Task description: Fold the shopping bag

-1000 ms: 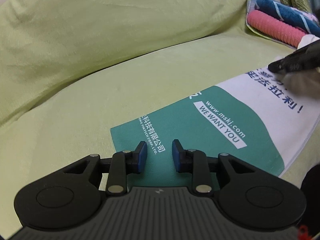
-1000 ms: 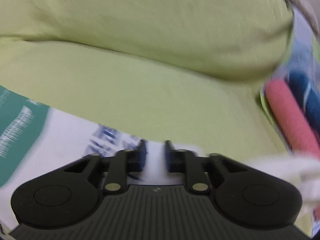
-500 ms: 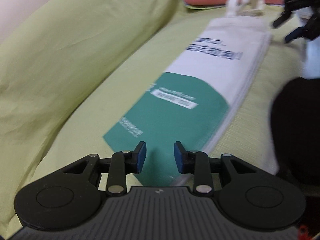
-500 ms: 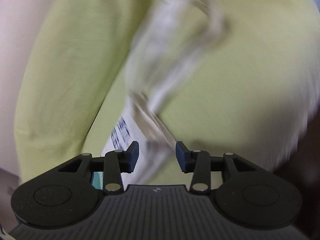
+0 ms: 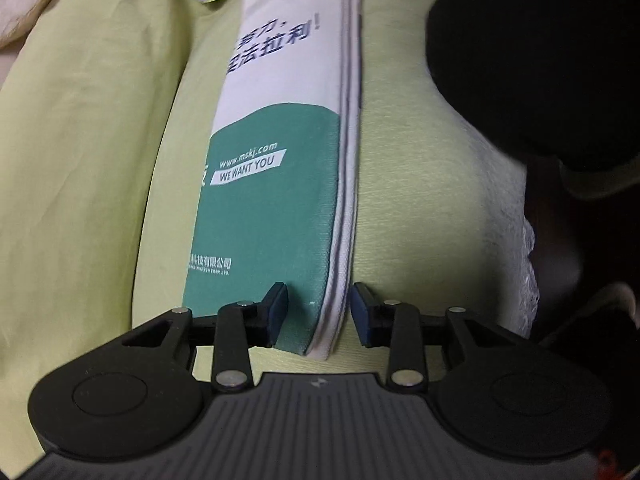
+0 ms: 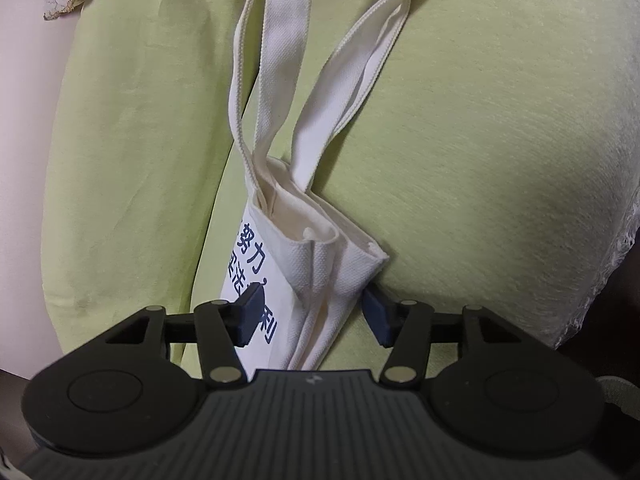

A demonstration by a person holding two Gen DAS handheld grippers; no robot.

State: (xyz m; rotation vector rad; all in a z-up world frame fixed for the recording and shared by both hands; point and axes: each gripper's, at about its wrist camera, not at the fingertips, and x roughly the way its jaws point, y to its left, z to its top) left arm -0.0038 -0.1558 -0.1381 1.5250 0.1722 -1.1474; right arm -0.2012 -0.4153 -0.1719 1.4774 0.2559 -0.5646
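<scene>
Canvas shopping bag (image 5: 280, 168), folded into a long strip, lies on the green sofa cushion (image 5: 420, 184); left gripper (image 5: 318, 316) straddles its teal bottom end, right gripper (image 6: 316, 312) its open mouth below the handles (image 6: 280, 60); both jaws have just been opening, pads seemingly clear, probably positioned to fold it end to end.

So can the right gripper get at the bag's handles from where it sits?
Probably yes. The right gripper straddles the bag's open end, jaws just opening, and the handles lie uncovered on the cushion straight ahead.
</scene>
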